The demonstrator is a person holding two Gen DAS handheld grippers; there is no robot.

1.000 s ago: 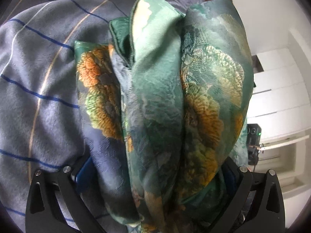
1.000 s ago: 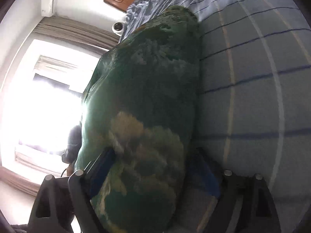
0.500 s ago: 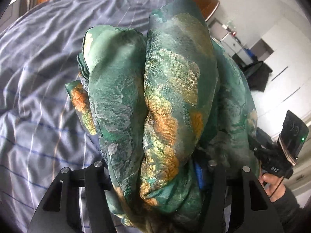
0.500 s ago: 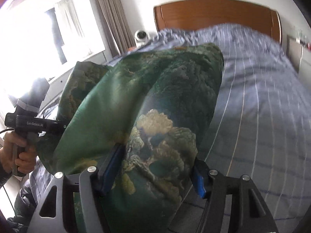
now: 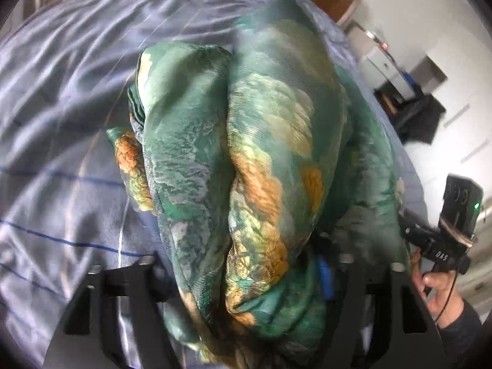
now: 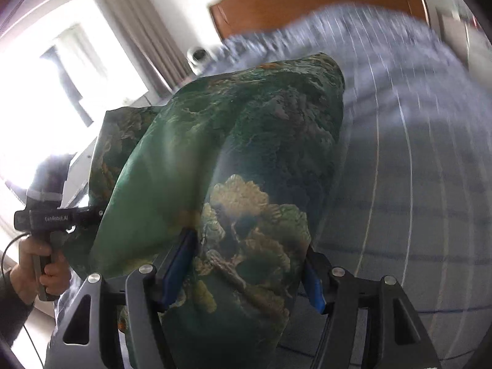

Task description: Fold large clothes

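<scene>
A large green garment with orange and cream floral print (image 5: 261, 160) is bunched in thick folds and held up over the bed. My left gripper (image 5: 243, 276) is shut on a thick bundle of it, the fingertips buried in cloth. My right gripper (image 6: 249, 270) is shut on another part of the same garment (image 6: 252, 160), blue pads pressed on both sides. The right gripper's handle and hand show at the right of the left wrist view (image 5: 442, 246); the left one shows at the left of the right wrist view (image 6: 46, 221).
A bed with a blue-grey striped cover (image 5: 67, 98) lies under the garment, also in the right wrist view (image 6: 415, 153). A wooden headboard (image 6: 307, 3) stands at the far end. A bright window with curtains (image 6: 61, 70) is on the left, white cabinets (image 5: 399, 61) on the right.
Both grippers have lifted and swung with the garment, so the views now face the headboard. The garment hangs more spread between them. Both grips have held.
</scene>
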